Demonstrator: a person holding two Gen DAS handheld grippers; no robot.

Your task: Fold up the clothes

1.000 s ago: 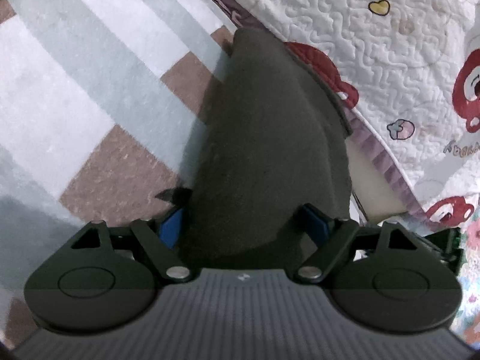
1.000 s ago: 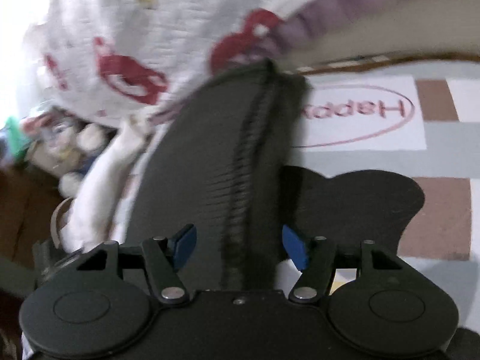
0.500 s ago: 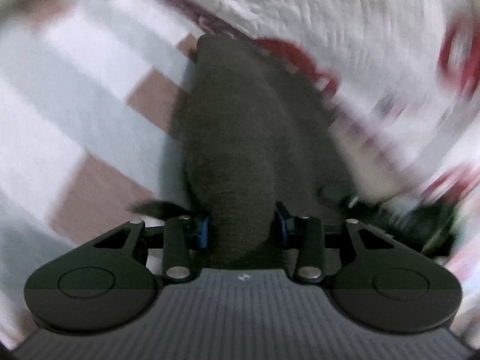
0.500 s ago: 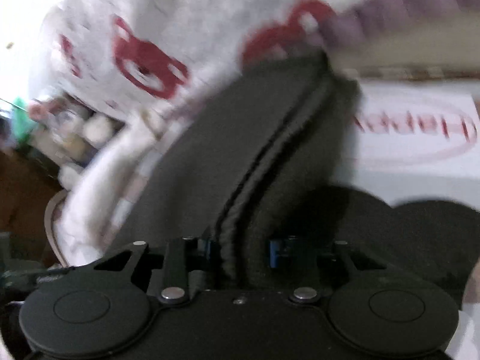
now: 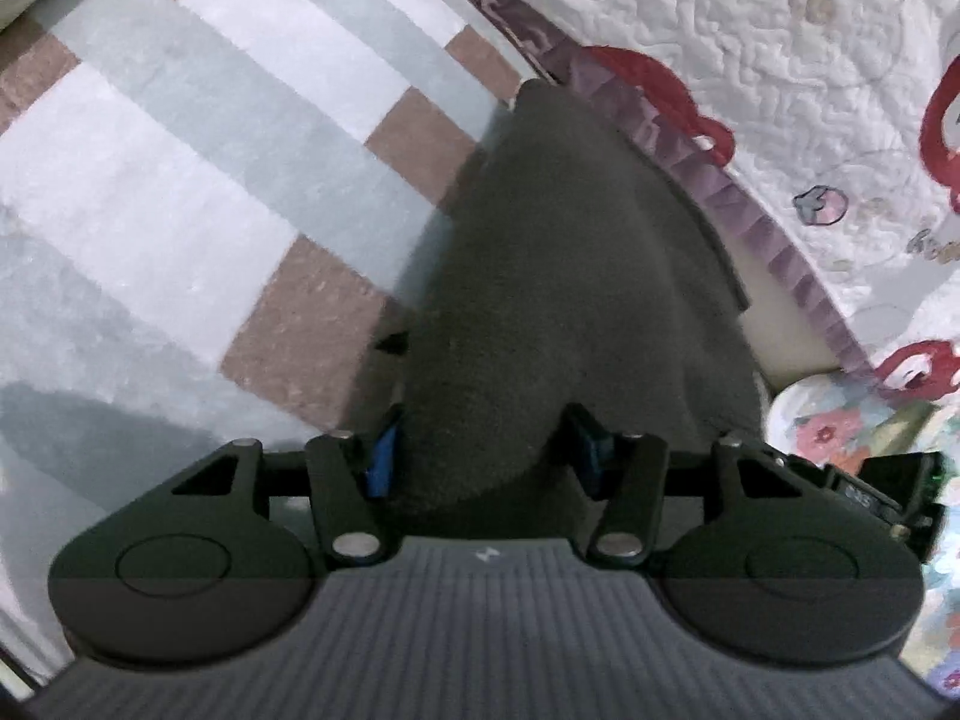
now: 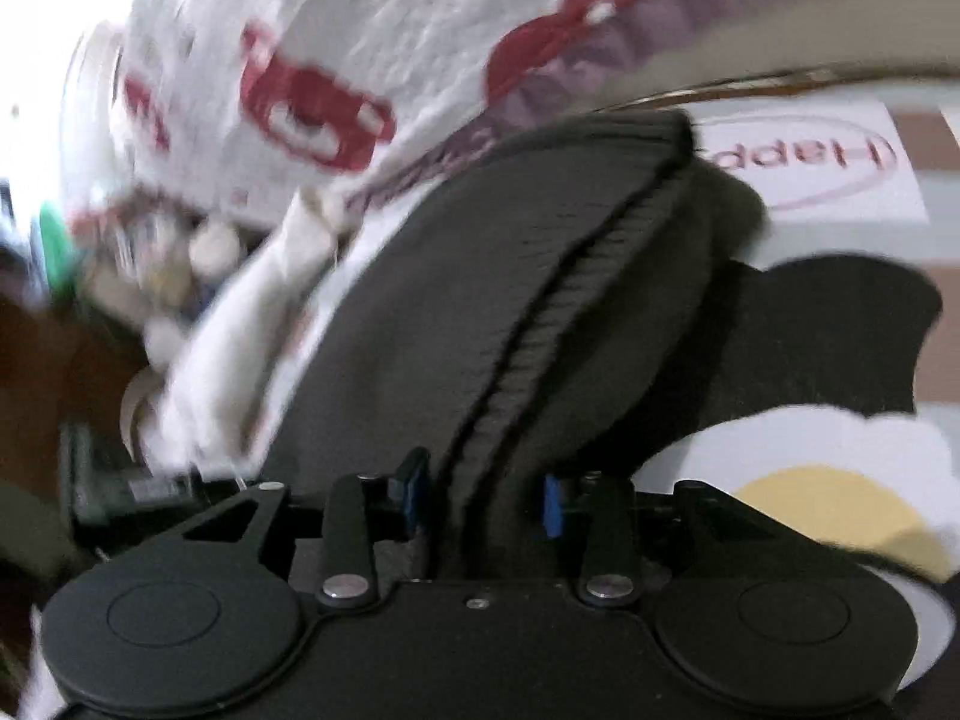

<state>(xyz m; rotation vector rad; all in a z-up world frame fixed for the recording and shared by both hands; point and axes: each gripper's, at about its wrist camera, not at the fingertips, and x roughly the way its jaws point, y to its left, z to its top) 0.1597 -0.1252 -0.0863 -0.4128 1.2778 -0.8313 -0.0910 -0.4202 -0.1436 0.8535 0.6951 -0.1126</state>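
The dark knitted garment [image 5: 576, 300] is soft, limp and thick, so it will sag and bunch; the ribbed hem [image 6: 540, 324] looks the firmest edge to take. It lies on the checked rug [image 5: 180, 168], its far end against the quilt [image 5: 810, 90]. The left gripper [image 5: 486, 456] and right gripper [image 6: 486, 504] are both opening at about half width, with the cloth bunched between the pads.
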